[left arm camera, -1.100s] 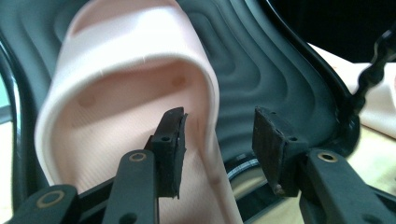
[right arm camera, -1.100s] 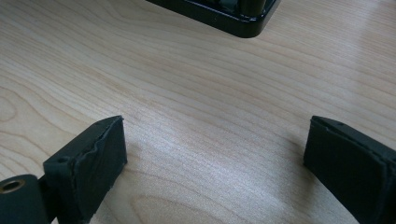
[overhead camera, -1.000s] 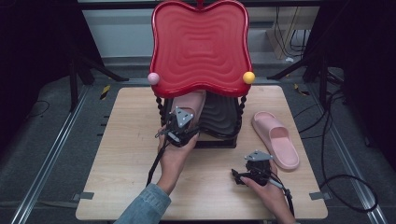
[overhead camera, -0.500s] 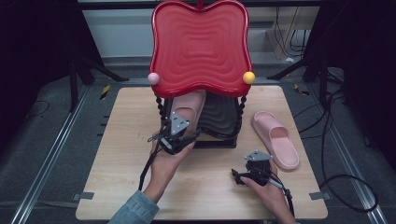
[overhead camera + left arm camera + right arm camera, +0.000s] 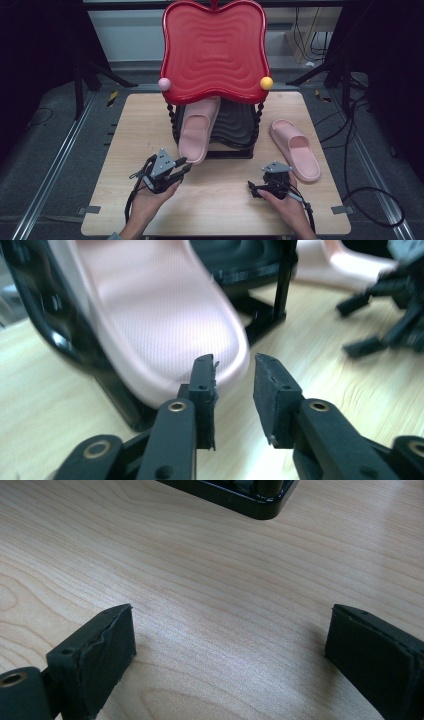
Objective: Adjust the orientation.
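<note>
Right gripper (image 5: 230, 655) jaws spread wide over wooden table (image 5: 210, 580), black rack base (image 5: 235, 495) beyond

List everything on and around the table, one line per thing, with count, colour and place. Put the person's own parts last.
Table: one, light wood, centre.
Rack: one, black frame with a red wavy top tray, at the table's back middle.
Balls: two, a pink ball and a yellow ball, at the tray's front corners.
Slippers: two, pink; the rack slipper leans on the lower shelf, the table slipper lies right of the rack.
Cables: several, black, on the floor at right.
Left hand-held gripper: black, open, near the rack slipper's tip.
Right hand-held gripper: black, open, over bare wood.
</note>
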The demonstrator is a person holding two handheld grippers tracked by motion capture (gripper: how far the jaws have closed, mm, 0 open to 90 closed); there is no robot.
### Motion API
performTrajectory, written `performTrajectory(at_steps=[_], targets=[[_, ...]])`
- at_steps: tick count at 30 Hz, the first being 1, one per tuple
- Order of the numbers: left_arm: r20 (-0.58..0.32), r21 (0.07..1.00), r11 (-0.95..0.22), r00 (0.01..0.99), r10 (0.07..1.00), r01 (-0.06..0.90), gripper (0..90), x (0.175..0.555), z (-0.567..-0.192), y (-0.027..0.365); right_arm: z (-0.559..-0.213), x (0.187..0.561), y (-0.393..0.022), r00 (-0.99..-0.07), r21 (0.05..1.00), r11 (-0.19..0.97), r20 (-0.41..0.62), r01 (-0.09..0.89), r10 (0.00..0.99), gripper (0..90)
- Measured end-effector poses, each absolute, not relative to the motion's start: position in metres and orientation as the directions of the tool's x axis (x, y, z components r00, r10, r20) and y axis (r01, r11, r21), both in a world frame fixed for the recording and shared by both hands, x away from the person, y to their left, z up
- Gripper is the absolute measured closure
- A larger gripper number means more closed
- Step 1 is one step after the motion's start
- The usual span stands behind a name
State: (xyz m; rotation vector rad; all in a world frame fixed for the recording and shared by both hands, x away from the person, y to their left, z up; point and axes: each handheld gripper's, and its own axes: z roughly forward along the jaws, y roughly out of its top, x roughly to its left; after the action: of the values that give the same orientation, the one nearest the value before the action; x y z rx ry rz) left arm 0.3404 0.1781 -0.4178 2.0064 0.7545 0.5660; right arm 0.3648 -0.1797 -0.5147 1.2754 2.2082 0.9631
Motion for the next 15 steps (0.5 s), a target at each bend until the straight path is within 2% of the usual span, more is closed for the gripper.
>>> performTrajectory(at_steps=[5,15], targets=[[0.092,0.850,-0.428,0.714,0.694,0.307,75.4,0.343,-0.435,0.177,-0.515,0.365,-0.180,-0.495,0.737,0.342,-0.011,0.583,0.869,6.0],[0.081,0.864,-0.409,0.721,0.688,0.293,78.0,0.349,-0.441,0.169,-0.515,0.365,-0.180,-0.496,0.738,0.341,-0.010,0.582,0.868,6.1]])
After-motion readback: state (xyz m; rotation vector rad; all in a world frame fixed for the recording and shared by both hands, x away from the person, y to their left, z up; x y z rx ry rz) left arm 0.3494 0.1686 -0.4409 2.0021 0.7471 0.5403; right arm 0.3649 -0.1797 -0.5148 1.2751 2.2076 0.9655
